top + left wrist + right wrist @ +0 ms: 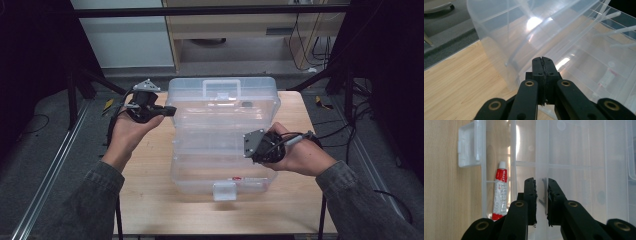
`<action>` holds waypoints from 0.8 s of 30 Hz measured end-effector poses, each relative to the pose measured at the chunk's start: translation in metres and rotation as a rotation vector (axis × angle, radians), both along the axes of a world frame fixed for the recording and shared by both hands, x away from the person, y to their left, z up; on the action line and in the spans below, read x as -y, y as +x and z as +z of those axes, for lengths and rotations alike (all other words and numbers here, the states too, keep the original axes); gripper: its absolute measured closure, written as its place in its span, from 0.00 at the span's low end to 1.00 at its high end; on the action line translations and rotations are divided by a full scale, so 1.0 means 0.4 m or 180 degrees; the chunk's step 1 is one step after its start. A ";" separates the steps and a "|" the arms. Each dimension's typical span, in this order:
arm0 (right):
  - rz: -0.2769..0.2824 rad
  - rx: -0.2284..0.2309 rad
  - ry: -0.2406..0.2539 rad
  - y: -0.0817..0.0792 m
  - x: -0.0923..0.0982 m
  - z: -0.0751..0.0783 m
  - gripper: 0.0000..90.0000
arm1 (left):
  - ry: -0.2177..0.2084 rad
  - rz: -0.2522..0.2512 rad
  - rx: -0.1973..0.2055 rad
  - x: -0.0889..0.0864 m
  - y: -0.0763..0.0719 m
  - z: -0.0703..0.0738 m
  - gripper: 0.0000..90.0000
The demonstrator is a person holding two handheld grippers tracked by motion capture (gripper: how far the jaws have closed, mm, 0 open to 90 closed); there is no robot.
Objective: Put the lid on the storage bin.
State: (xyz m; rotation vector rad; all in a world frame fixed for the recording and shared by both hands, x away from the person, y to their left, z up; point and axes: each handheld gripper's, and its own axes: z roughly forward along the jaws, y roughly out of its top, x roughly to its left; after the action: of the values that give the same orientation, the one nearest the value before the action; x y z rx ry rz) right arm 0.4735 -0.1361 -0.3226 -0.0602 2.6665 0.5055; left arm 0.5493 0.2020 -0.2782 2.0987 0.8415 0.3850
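Observation:
A clear plastic storage box (pixel 200 172) stands on the wooden table with its lid (pixel 260 100) raised at the back. A red and white tube (pixel 500 192) lies in a front compartment, also seen as the tube (pixel 607 77). My left gripper (pixel 172 111) is shut and holds nothing; its tips (pixel 542 60) sit right by the lid's rounded left corner (pixel 499 50). My right gripper (pixel 248 150) reaches in from the box's right side. In the right gripper view its jaws (pixel 541 195) are closed on a thin clear inner wall (pixel 541 157).
The box's front latch (pixel 224 190) hangs open near the table's front edge, and its handle (pixel 221 89) is at the back. Bare wood (pixel 150 200) lies left and in front of the box. Dark frame posts (pixel 72 95) and cables (pixel 360 115) flank the table.

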 end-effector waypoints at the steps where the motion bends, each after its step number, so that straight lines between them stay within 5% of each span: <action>1: -0.0004 -0.0004 0.0006 0.000 0.000 -0.001 0.88 | -0.0037 0.0015 -0.0018 -0.002 -0.001 -0.001 1.00; 24: 0.0017 -0.0007 0.0018 -0.020 0.003 -0.017 0.87 | -0.0138 -0.0039 -0.0071 -0.021 -0.041 -0.031 0.99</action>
State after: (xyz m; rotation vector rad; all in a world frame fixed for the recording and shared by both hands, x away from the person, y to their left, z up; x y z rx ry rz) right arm 0.4657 -0.1373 -0.3292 -0.0654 2.6676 0.5151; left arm 0.5328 0.2103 -0.2908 2.0706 0.8422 0.3346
